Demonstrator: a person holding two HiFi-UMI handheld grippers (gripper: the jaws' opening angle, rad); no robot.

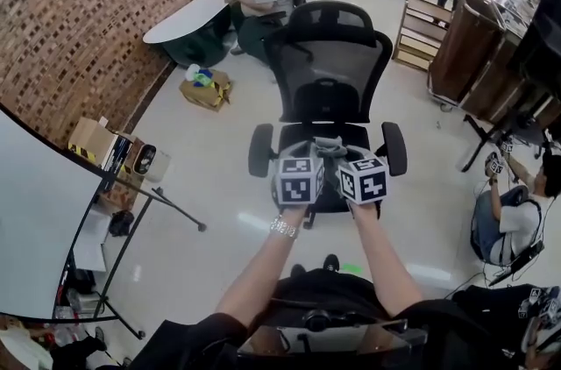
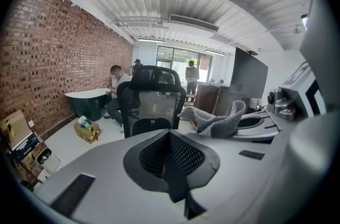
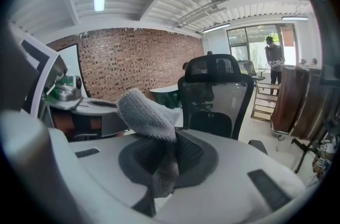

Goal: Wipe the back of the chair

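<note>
the chair's mesh back [image 1: 329, 83] stands upright on the floor just beyond both grippers, so we should sweep the grey cloth [image 3: 147, 114], pinched in the closed fingers of the right gripper [image 3: 166, 162], flat across it, while the left gripper [image 2: 172, 167], fingers closed on nothing, steadies the frame.

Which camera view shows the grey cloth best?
The right gripper view: the grey cloth fills its centre, pinched in the right claw. The left gripper view shows it smaller, off to the right. The head view shows only a scrap above the marker cubes.
</note>
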